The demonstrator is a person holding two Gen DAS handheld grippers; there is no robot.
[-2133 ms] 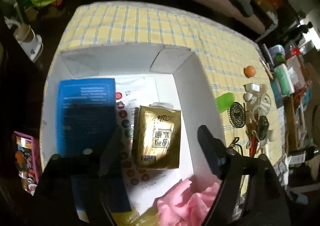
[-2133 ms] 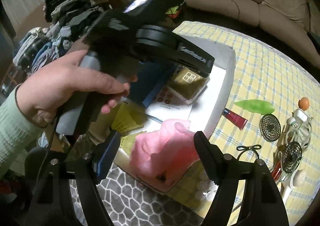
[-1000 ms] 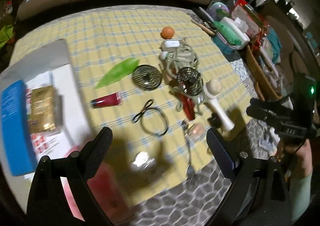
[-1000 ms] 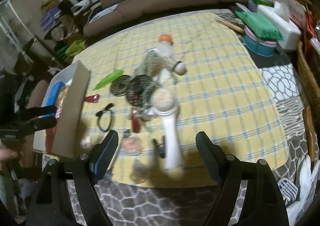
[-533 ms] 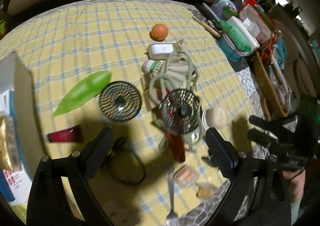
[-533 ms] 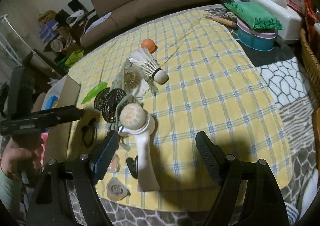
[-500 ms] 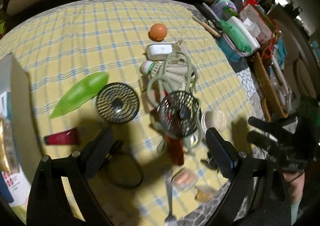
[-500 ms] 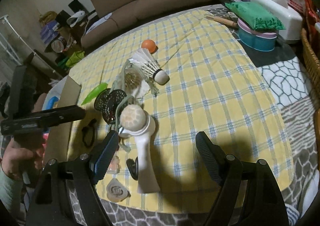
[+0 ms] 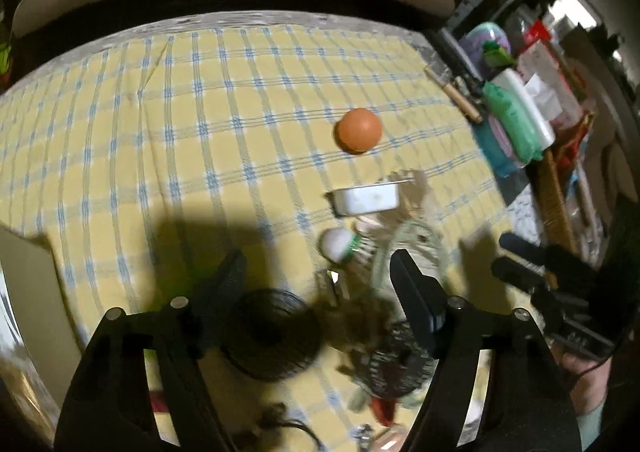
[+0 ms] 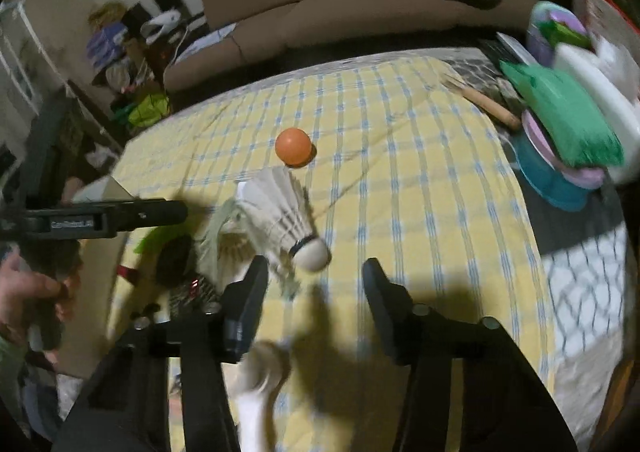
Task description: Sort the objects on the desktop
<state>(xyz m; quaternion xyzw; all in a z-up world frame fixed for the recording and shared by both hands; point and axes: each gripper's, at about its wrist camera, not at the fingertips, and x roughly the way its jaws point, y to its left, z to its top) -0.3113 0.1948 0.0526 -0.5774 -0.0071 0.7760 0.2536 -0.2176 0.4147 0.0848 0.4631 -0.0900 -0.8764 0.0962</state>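
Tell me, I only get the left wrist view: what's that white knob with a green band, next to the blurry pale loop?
Observer: A shuttlecock. The right wrist view shows its white feather skirt; it lies on its side.
Operator: Is the other claw holding it?
Observer: No. The right gripper is open, and the cork tip lies just ahead of the gap between its fingers.
Operator: And who holds my claw?
Observer: A bare hand is wrapped round the handle of the left gripper.
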